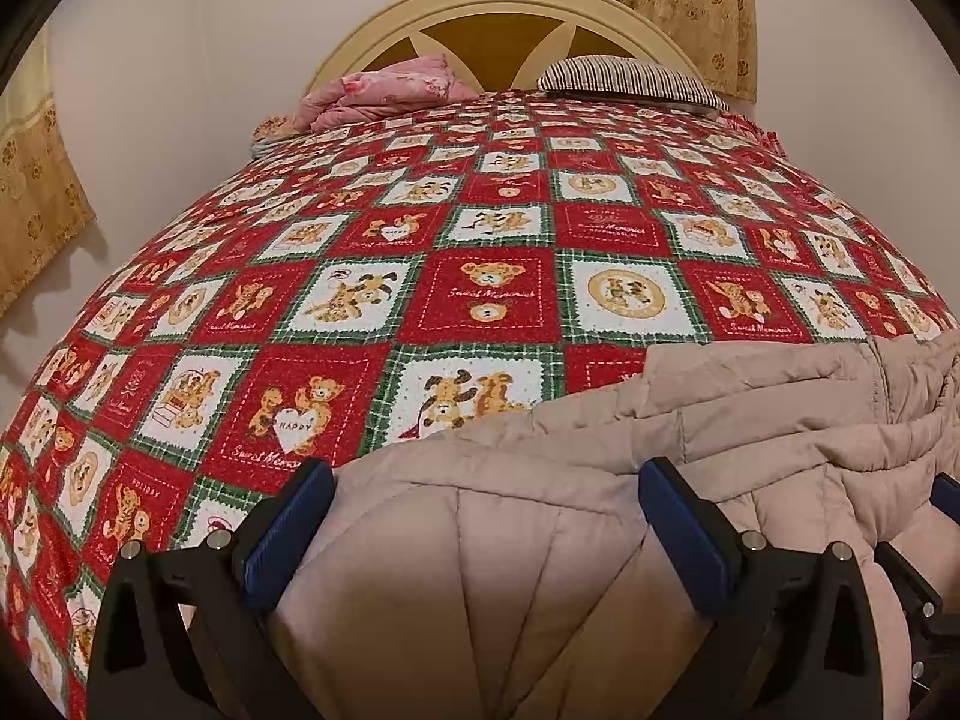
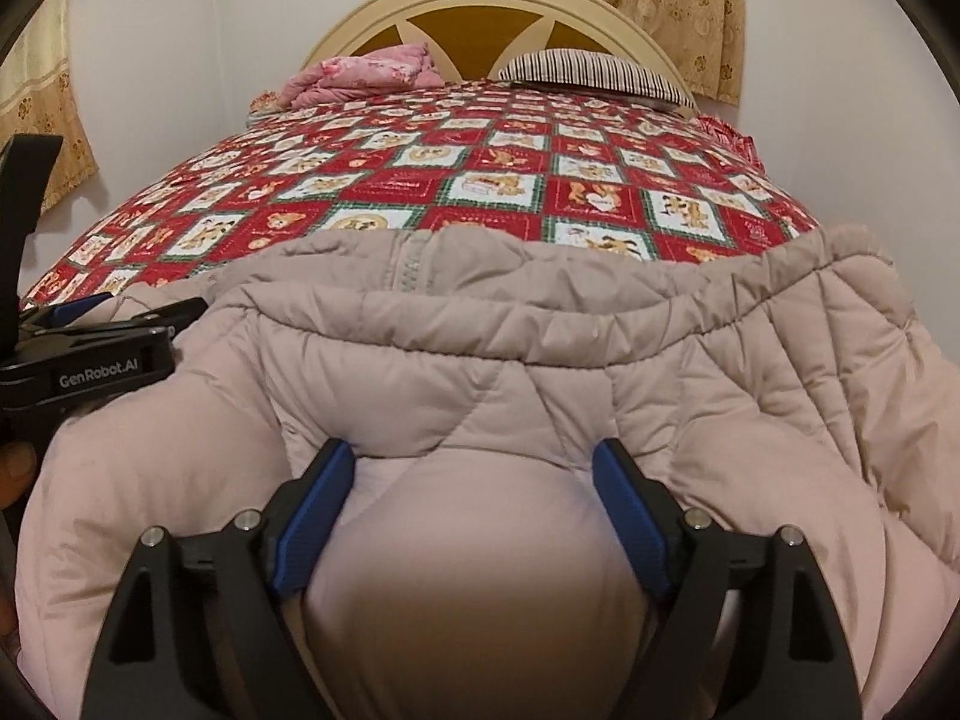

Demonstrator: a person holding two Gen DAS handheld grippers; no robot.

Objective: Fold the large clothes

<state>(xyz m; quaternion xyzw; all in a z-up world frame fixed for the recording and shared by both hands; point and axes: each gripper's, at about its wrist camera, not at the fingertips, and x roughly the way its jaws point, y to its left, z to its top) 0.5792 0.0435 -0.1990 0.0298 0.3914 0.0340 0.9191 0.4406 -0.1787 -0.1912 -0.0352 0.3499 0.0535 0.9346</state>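
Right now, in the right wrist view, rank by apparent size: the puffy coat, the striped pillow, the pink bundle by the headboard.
1. Puffy coat, clearly largest, though it lies nearest the camera.
2. Striped pillow.
3. Pink bundle, close to the pillow in size; that order is unsure.

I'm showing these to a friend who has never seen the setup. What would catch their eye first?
Probably the red patchwork bedspread with teddy-bear squares, covering the whole bed. Next, the puffy beige quilted jacket bunched at the near edge, bulging between the blue pads of both the left gripper and the right gripper. At the far end, a pink bundle and a striped pillow lie against the arched headboard.
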